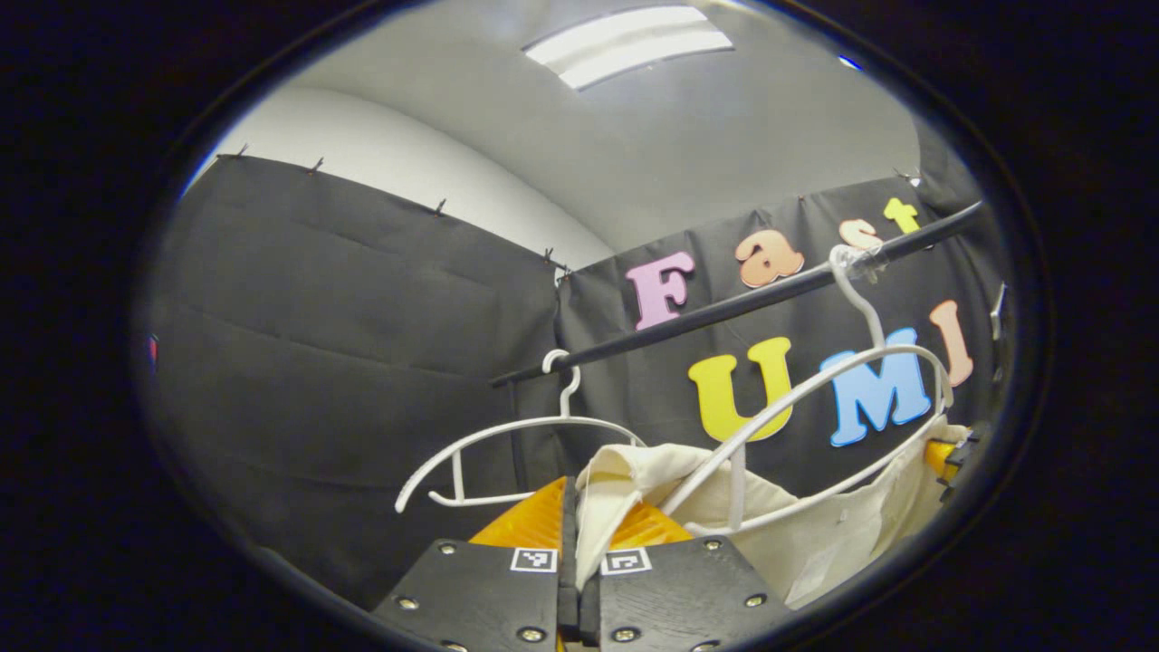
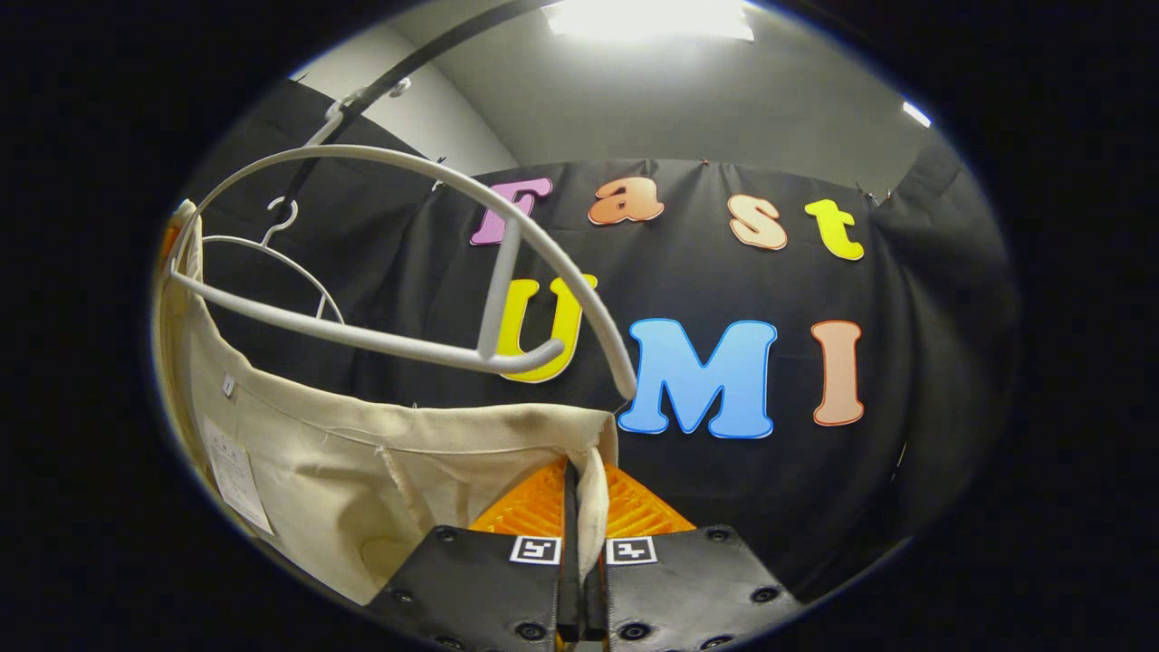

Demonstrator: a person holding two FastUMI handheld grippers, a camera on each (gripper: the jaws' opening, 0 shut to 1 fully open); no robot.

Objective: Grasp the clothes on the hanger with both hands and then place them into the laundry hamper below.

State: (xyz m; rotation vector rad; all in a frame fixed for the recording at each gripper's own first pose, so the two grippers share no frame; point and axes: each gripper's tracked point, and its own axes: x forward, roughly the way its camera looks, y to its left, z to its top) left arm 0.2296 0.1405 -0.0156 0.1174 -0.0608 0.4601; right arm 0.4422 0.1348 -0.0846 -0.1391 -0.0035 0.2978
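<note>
Cream garment [image 1: 815, 516] pinched at one edge by closed left gripper [image 1: 579, 530], at the other by closed right gripper [image 2: 584, 507], stretched just below white hanger [image 2: 398, 263] hooked on black rail [image 1: 724, 312] at twelve o'clock.

Black rail [image 1: 724, 312] runs across the booth w/ a 2nd, bare white hanger [image 1: 507, 448]; ceiling light [image 1: 629, 43] on.

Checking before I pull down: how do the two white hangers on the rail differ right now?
The near hanger has the cream garment against its lower bar; the far hanger hangs bare. The near hanger tilts on the rail; the far one hangs level. Both are white with hooks over the rail.
</note>
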